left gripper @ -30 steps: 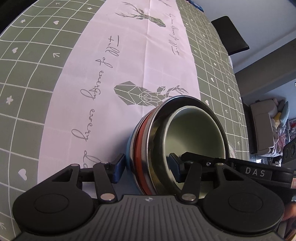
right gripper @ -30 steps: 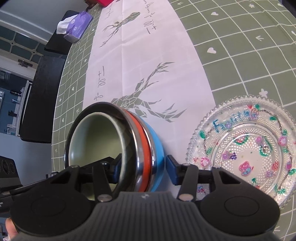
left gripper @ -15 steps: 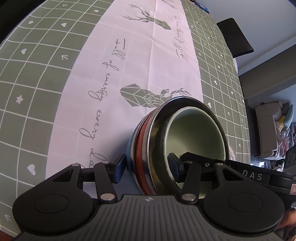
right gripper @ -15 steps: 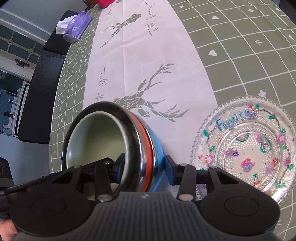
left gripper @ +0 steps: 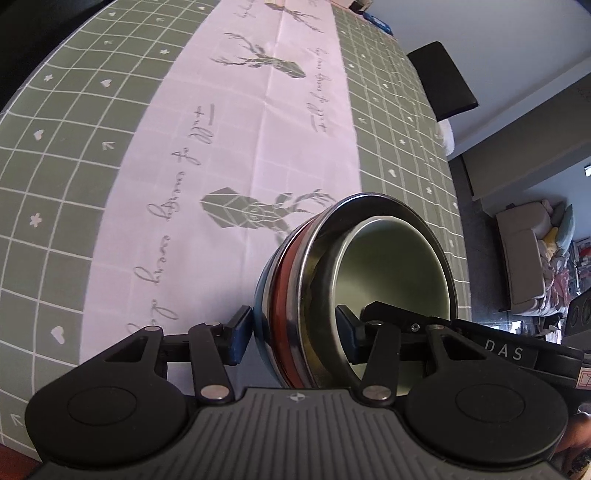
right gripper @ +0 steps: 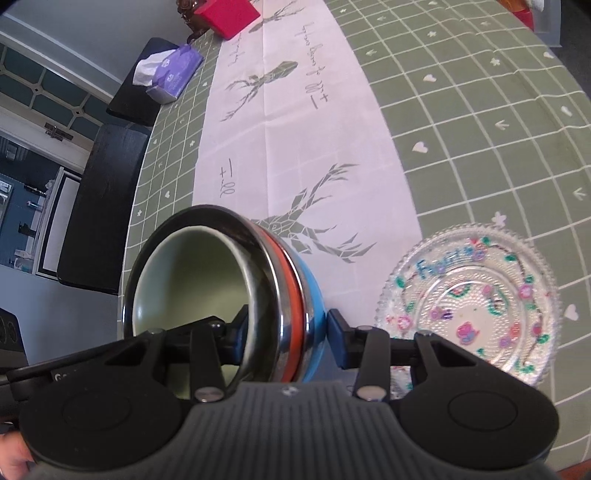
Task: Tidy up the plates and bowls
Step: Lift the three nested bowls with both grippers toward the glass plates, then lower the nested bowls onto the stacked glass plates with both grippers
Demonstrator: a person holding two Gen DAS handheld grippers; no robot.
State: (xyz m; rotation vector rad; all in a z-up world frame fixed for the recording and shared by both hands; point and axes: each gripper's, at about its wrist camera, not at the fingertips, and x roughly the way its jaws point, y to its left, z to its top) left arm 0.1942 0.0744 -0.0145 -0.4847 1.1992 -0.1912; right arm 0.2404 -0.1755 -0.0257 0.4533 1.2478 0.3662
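Two hand-held grippers astride bowl stack.

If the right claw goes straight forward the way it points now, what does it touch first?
The right claw already straddles the rim of the nested bowl stack, so going forward it would likely only slide deeper onto that rim. Beyond the stack lies the tablecloth. Depth is hard to judge.

The counter wears a green grid-patterned cloth scattered with small white hearts and flowers, with a pale central strip printed with geometric deer and cursive script. A clear glass plate painted with flowers lies on it, and a red box sits at the far end.
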